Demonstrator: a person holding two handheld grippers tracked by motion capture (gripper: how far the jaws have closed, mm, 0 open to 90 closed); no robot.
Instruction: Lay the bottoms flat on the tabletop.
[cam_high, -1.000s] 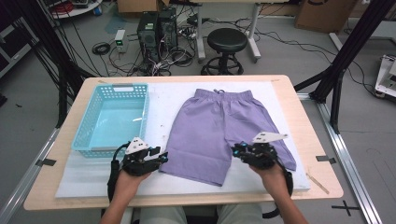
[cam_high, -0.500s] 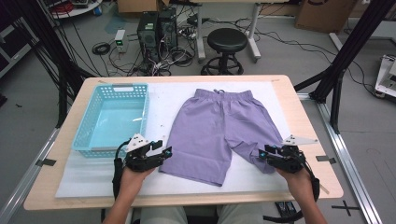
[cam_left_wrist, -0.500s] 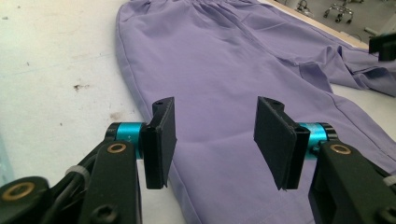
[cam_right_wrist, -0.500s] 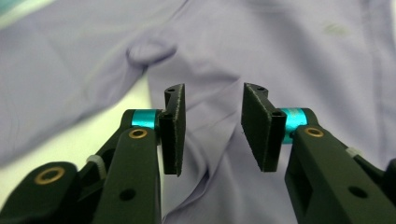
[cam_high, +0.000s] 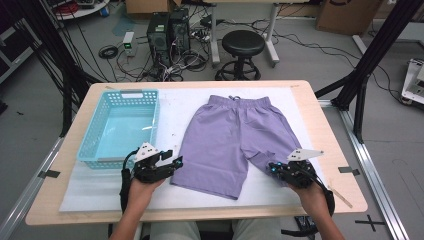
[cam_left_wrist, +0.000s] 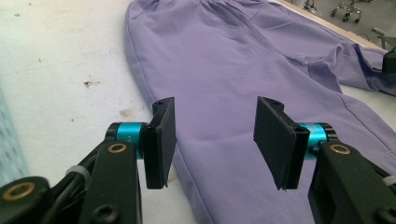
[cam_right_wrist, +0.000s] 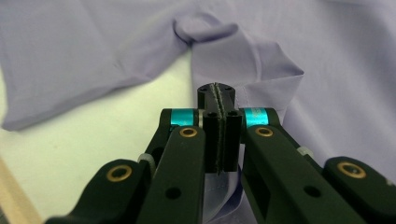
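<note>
So your purple shorts (cam_high: 230, 140) are lying flat on the white mat (cam_high: 100, 185) that covers the wooden surface (cam_high: 320, 100), waistband pointing away from you and the 2 legs toward you. They sit right of the light blue basket (cam_high: 120, 127), which is on the left part of the mat, near the shorts but not touching them.

Your left claw (cam_high: 176, 163) is parked at the outer hem of the leg on your left. Its jaws stand apart with a clear gap. In the left gripper view the fabric (cam_left_wrist: 261, 70) runs under and between the left claw (cam_left_wrist: 215, 135), and the pads aren't pressing on anything, so no grip there.

Your right claw (cam_high: 272, 168) is at the other leg, by its hem on the inner side. In the right gripper view the right claw (cam_right_wrist: 218, 100) is squeezed fully together, having just snapped closed. A fold of purple cloth (cam_right_wrist: 261, 70) bunches up right around the tips and shows below the pads too, so it looks clamped onto the shorts' hem. That leg is rumpled where you've got it, with a small raised wrinkle just past the tips, while the other leg is smooth.

Both of your forearms come in from the near edge, 1 at each leg.
</note>
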